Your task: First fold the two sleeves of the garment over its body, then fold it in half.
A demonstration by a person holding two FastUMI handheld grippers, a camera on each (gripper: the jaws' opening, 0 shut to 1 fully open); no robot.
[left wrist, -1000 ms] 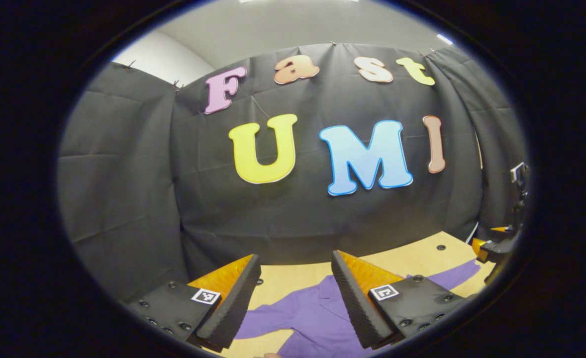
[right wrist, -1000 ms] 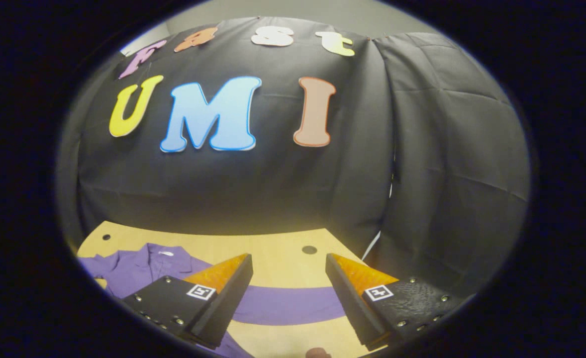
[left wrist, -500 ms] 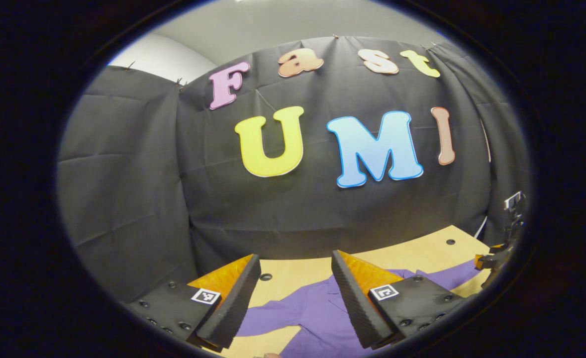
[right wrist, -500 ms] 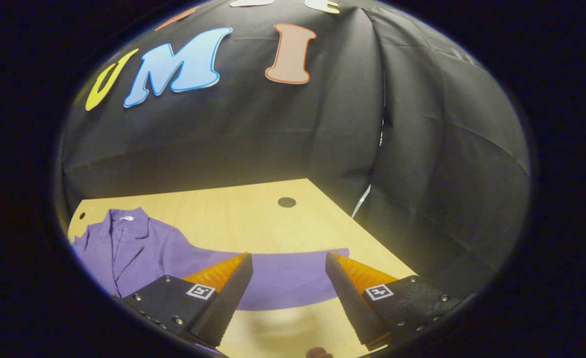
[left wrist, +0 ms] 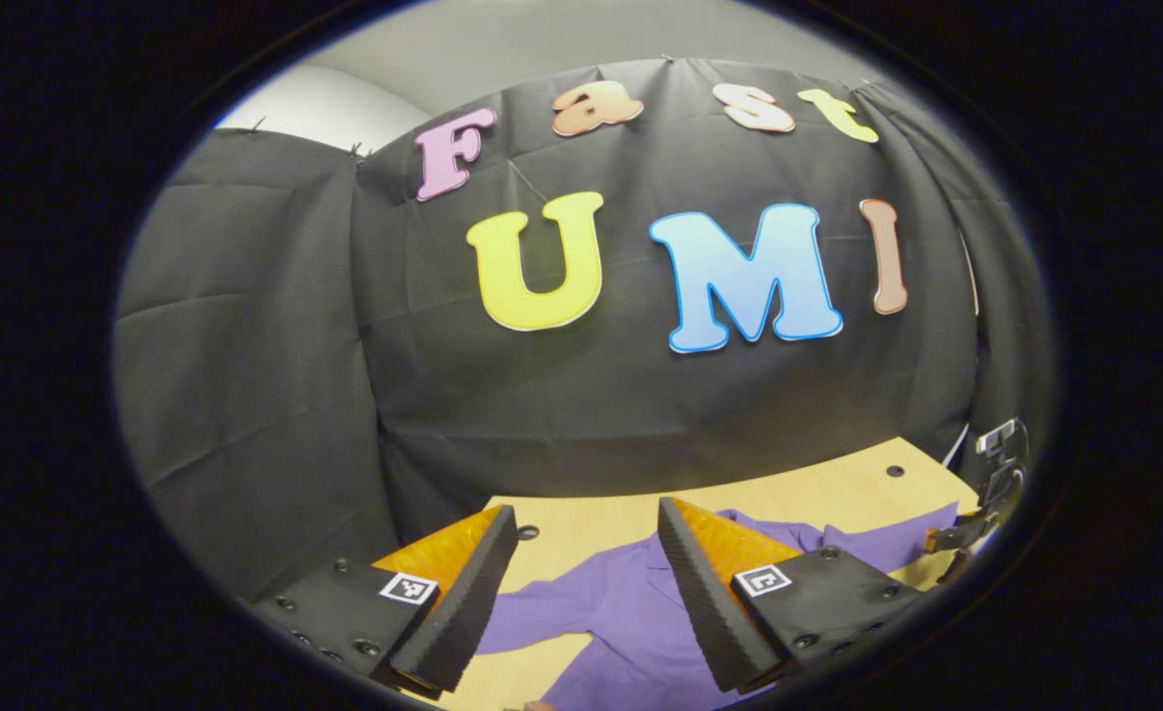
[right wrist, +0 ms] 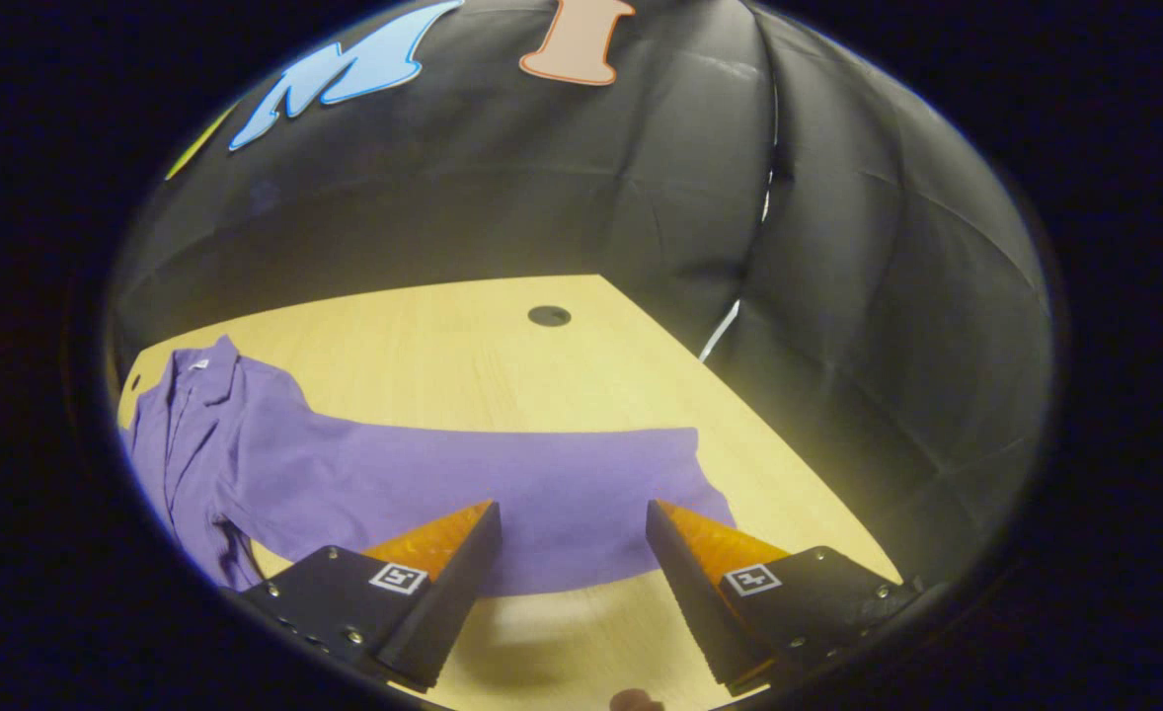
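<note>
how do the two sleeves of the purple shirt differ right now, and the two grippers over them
The right sleeve lies straight, its cuff end between the open fingers of the right gripper, which tilts down at it; the left sleeve angles away from the body, and the left gripper looks more toward the wall. Both sleeves lie flat and unfolded on the table; both grippers are open, holding nothing.

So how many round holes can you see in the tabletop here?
2 in the left gripper view: one hole near the table's back edge by the left gripper, another hole toward the far right corner. The purple garment or the fingers may hide others.
</note>
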